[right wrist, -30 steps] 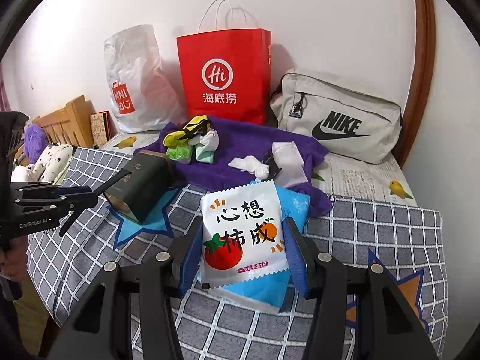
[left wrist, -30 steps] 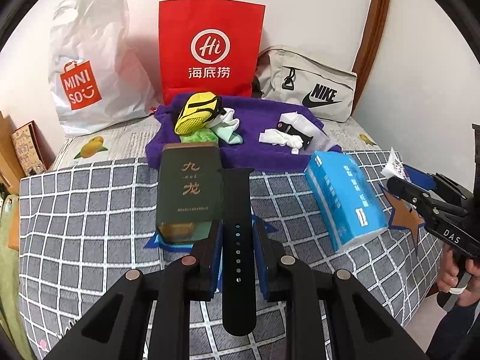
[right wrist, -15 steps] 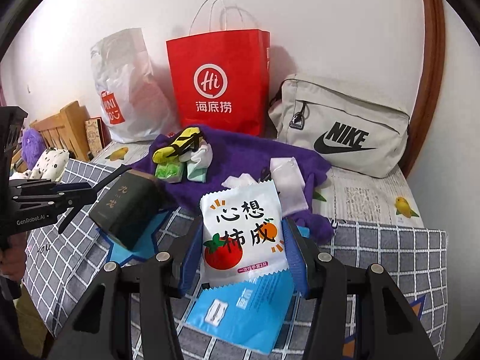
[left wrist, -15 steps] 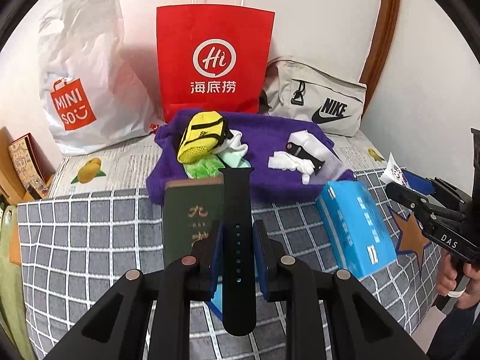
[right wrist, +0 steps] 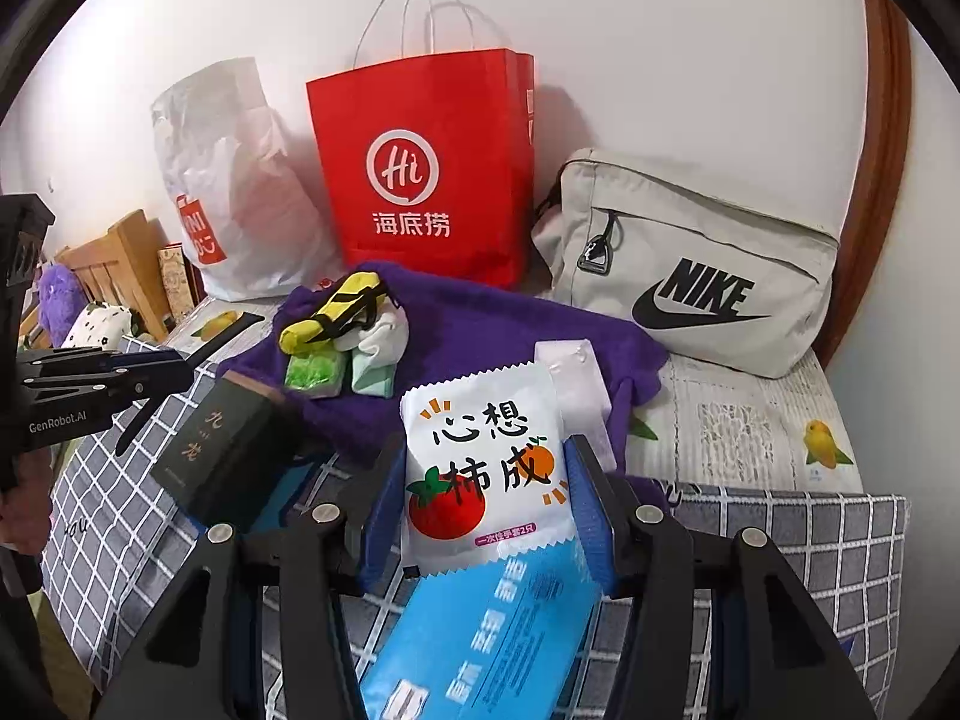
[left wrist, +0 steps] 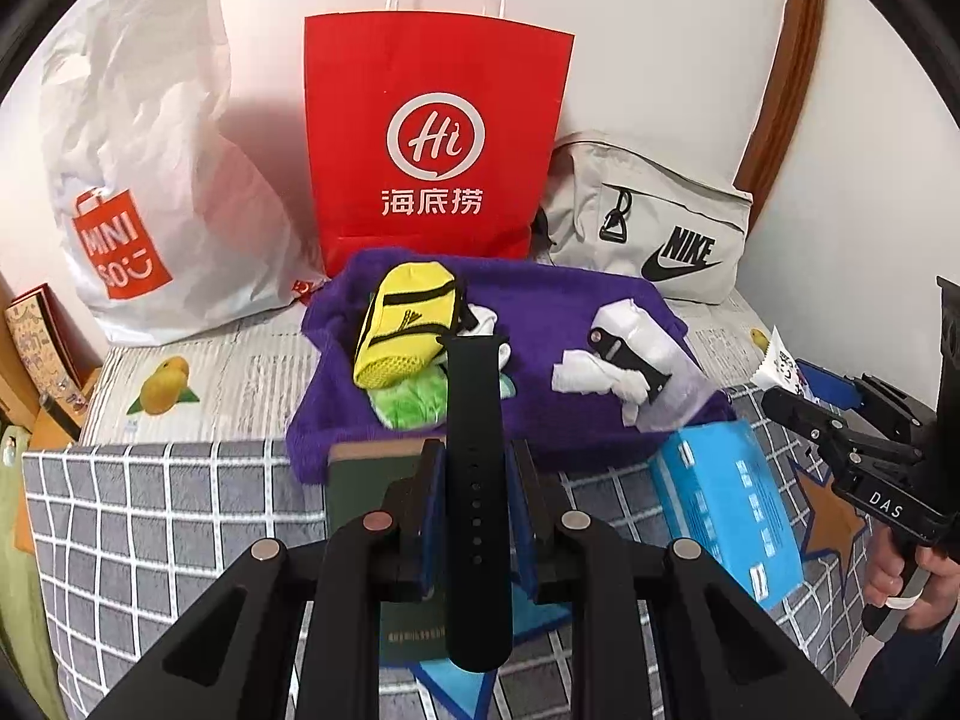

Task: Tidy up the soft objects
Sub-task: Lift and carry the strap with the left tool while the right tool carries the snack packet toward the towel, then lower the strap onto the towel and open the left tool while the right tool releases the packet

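- The left gripper (left wrist: 474, 480) is clenched on a black watch strap (left wrist: 477, 480), its blue pads pressed to the strap's edges; the strap stands lengthwise between the fingers, its far end reaching over the near edge of the purple towel (left wrist: 540, 312).
- The right gripper (right wrist: 486, 480) grasps a white snack packet (right wrist: 480, 468) printed with a tomato and an orange; the jaws stand partly apart, one pad on each side edge of the packet, which is upright just in front of the purple towel.
- On the purple towel lie a yellow pouch (left wrist: 402, 330), a green bundle (left wrist: 414, 402) and a pale sock beside it, and, toward the towel's right, crumpled white tissue (left wrist: 600, 372) with a second black strap piece (left wrist: 624, 360); whether a clear wrapper there holds anything is hard to tell.
- Just in front of the towel, a dark green box (right wrist: 210, 456) lies on a blue star mat, and a blue tissue pack (left wrist: 726, 498) lies to the towel's right front.
- Behind the towel, against the white wall, stand a red paper bag (left wrist: 432, 150), a white plastic bag (left wrist: 150, 180) to its left and a grey Nike bag (left wrist: 654, 228) to its right.
- All rest on a bed with a grey checked blanket (left wrist: 150, 510); a wooden headboard (right wrist: 114, 252) is left of the towel.
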